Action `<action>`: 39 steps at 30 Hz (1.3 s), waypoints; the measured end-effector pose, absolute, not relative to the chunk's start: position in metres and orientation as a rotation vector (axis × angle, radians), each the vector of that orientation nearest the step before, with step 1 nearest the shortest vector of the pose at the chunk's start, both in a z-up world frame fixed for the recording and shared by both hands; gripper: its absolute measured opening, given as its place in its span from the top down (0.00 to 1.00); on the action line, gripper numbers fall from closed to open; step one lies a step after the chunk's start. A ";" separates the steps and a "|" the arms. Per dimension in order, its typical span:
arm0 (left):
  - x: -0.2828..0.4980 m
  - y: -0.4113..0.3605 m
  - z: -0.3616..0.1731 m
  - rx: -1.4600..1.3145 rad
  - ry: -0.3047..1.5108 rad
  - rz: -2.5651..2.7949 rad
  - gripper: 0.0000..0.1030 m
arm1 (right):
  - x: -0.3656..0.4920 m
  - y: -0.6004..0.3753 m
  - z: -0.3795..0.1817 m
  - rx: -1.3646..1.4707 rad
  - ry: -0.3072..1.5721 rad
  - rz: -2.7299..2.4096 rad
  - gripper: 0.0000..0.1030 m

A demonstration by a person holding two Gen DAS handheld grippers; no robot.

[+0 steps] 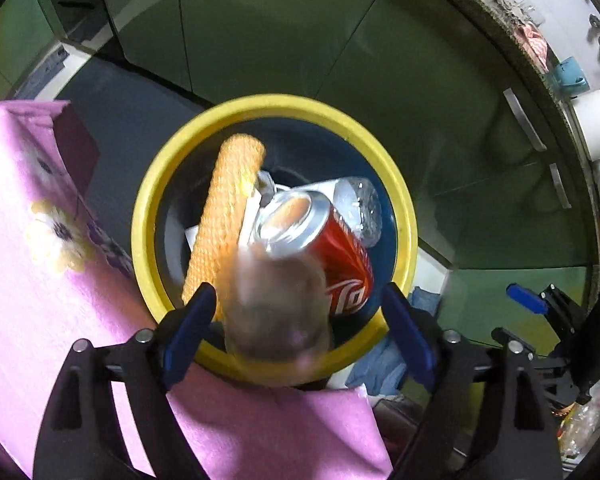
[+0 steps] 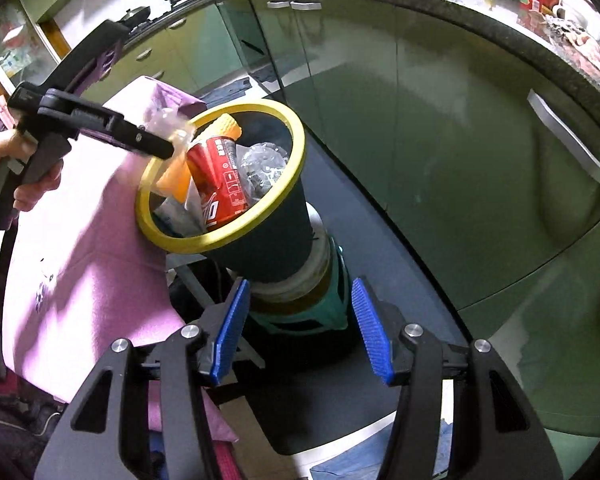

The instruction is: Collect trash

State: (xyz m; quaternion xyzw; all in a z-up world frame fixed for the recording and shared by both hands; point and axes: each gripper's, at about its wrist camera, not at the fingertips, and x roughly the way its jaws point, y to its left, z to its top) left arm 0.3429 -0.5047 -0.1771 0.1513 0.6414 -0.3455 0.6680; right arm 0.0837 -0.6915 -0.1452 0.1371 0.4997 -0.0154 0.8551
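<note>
The left gripper (image 1: 296,320) hangs steeply over a yellow-rimmed trash bin (image 1: 404,216), its blue fingers (image 1: 190,328) spread wide to either side of the rim's near arc. Between them sits a blurred, clear, rounded thing (image 1: 276,312), possibly a plastic cup or bottle; neither pad presses on it, and whether it is falling or resting on the trash cannot be told from the smear. In the right wrist view the same clear blur (image 2: 172,130) shows at the tip of the left gripper (image 2: 168,148), above the bin's far rim (image 2: 300,148), while a hand (image 2: 24,172) grips the tool's handle.

The bin is already crowded: a red cola can (image 1: 332,252) lies tilted with its silver top up, an orange ribbed roll (image 1: 224,216) leans against the left wall, and a crumpled clear bottle (image 1: 360,208) lies behind the can with white paper scraps under them. The bin stands just beside a desk draped in a pink cloth (image 1: 40,280), its rim touching or nearly touching the cloth's edge, and it rests on a stack of pale and teal containers (image 2: 324,280).

The right gripper (image 2: 300,332) waits lower down, jaws about half apart with nothing between them, aimed at the base of that stack. Green cabinet doors (image 2: 440,140) curve round behind, leaving a strip of dark floor (image 2: 400,280) open to the right of the bin.
</note>
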 end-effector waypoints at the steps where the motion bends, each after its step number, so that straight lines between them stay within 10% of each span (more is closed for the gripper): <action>1: 0.343 -0.505 -0.175 0.347 1.436 -0.779 0.22 | 0.083 -0.691 -0.145 0.289 1.049 -0.032 0.48; 22: 0.184 -0.246 -0.057 0.248 0.714 -0.552 0.06 | 0.067 -0.610 -0.120 0.294 0.972 0.093 0.32; 28: 0.123 -0.124 -0.052 0.070 0.682 -0.304 0.06 | 0.064 -0.557 -0.095 0.249 0.887 0.136 0.04; 39: 0.040 -0.023 -0.033 -0.009 0.553 -0.035 0.06 | 0.023 -0.452 -0.039 0.114 0.756 0.185 0.04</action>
